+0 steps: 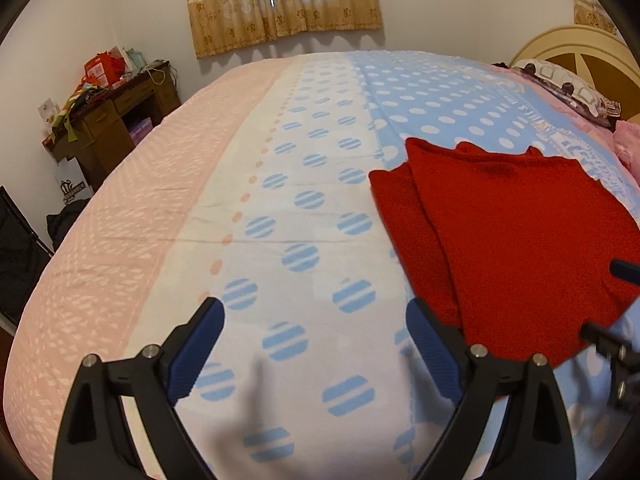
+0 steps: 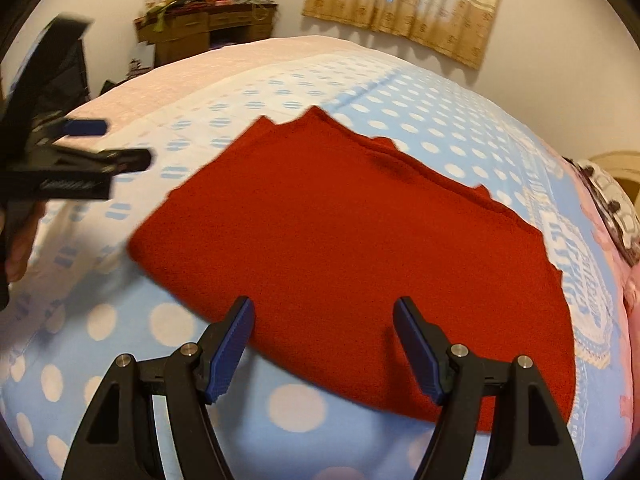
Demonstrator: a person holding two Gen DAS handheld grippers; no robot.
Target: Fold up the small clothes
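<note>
The red garment (image 2: 352,240) lay part-folded on the bed (image 1: 280,208). Both grippers, left (image 1: 316,344) and right (image 2: 324,344), hovered with jaws apart, empty. I'd pinch both near corners evenly before lifting the next fold.

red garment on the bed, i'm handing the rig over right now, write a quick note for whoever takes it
Left tongs: open, empty, over bare bedspread beside the red garment.
Right tongs: open, empty, hanging over the garment's near edge, nothing pinched.
Garment: lying flat on the bedspread, already folded over at least once, layered edges showing along its far side.
Done: first fold or folds.
Left: probably another fold to make it compact; judge once you see its full shape.
</note>
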